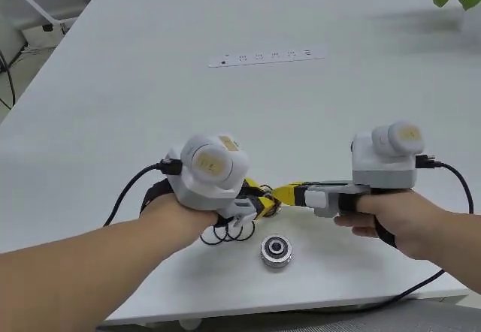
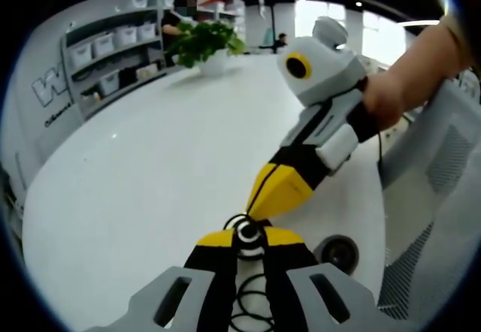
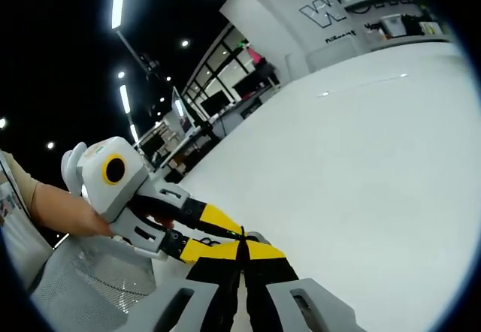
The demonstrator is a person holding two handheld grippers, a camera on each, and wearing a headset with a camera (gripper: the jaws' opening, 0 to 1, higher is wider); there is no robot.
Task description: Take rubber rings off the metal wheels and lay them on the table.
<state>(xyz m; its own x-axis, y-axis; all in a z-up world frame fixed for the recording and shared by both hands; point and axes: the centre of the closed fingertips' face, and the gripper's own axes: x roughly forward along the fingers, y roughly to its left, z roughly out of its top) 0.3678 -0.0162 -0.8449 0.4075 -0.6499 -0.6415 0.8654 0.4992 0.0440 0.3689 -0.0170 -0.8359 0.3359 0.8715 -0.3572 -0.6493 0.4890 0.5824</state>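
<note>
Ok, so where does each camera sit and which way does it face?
Head view: on the headset, facing down at the table; forearms, left gripper and right gripper show.
Left gripper view: on that gripper, looking along its jaws at the clamped metal wheel; right gripper and hand show on the right.
Right gripper view: on that gripper, along its shut jaws; left gripper shows on the left.
Head and left gripper views share the loose wheel.

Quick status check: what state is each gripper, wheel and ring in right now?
Left gripper: shut on the held wheel, above the table.
Right gripper: shut, tips at the held wheel.
Second wheel: lying flat on the table, untouched.
Loose rubber rings: off, lying on the table.
</note>
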